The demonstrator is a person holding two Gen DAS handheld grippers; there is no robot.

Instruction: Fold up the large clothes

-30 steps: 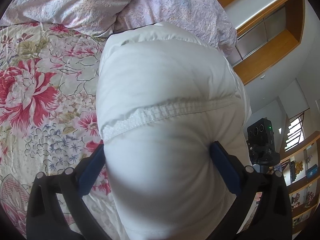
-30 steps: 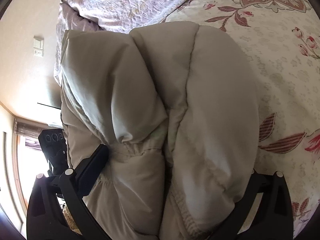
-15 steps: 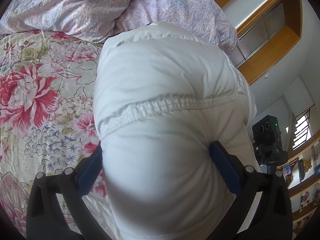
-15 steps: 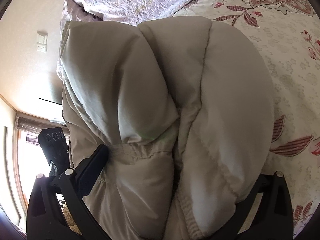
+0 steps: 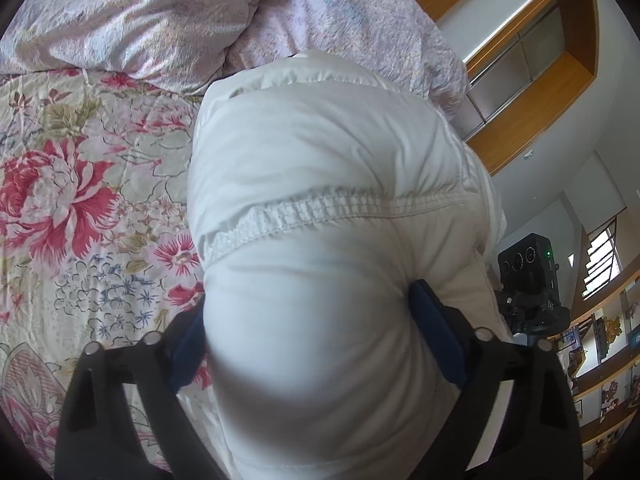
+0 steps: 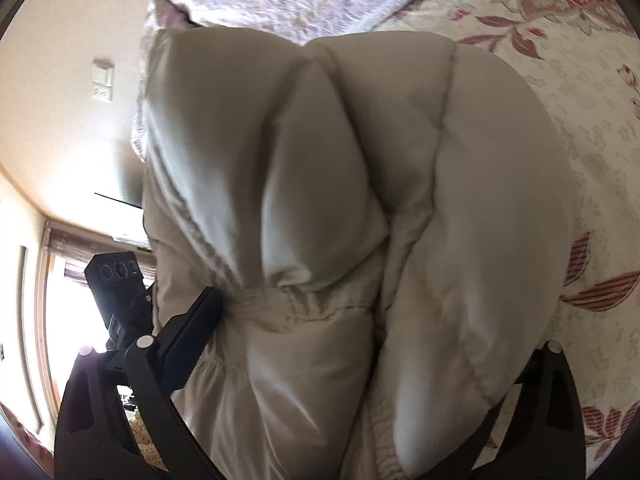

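We see the floral bedspread [image 5: 80,184], with lilac pillows [image 5: 168,16] at its head. Above it bulges the white puffer jacket [image 5: 320,184], bunched and filling both views. Our left gripper [image 5: 310,332] has just been closing and clamps a thick fold, blue pads pressing it. Our right gripper [image 6: 360,344], also just closing, squeezes another padded bundle [image 6: 400,200].

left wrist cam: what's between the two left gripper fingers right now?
A thick, puffy fold of the white padded jacket fills the gap of the left gripper, whose jaws have just been closing. The left wrist view shows it.
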